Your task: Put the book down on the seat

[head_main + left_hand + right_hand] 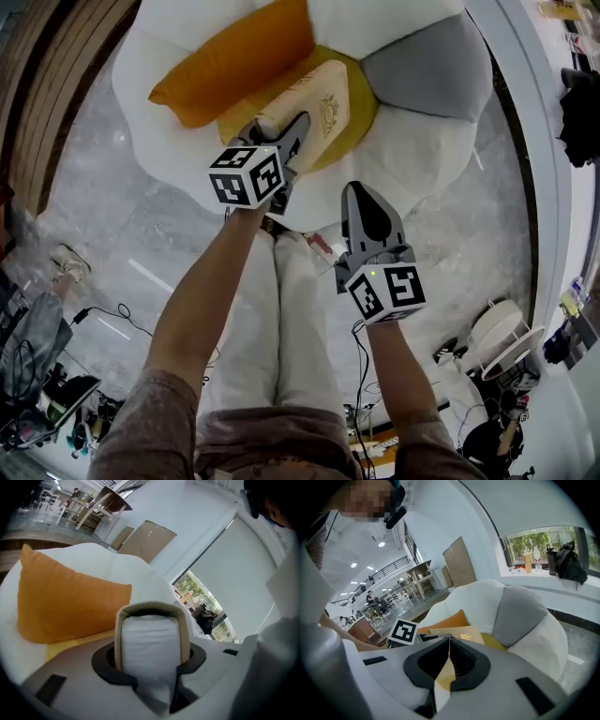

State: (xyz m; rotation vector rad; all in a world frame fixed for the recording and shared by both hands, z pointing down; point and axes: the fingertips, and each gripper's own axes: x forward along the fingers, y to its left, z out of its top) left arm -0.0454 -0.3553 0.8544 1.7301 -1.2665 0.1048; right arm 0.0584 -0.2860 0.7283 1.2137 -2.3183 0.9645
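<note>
A beige book [319, 98] with a gold emblem on its cover is held over the yellow seat [364, 111] of a flower-shaped white chair [427, 150]. My left gripper [284, 142] is shut on the book's near end. In the left gripper view the book [151, 639] shows end-on, white pages inside the beige cover, pinched between the jaws. My right gripper [364, 199] hangs in front of the chair's near edge, shut and empty. In the right gripper view the book [465, 633] lies ahead above the seat.
An orange cushion [234, 61] leans at the seat's back left and a grey cushion [431, 56] at its right. The person's white-trousered legs [281, 309] stand before the chair. Cables [112, 314] and a white stool [502, 333] sit on the marble floor.
</note>
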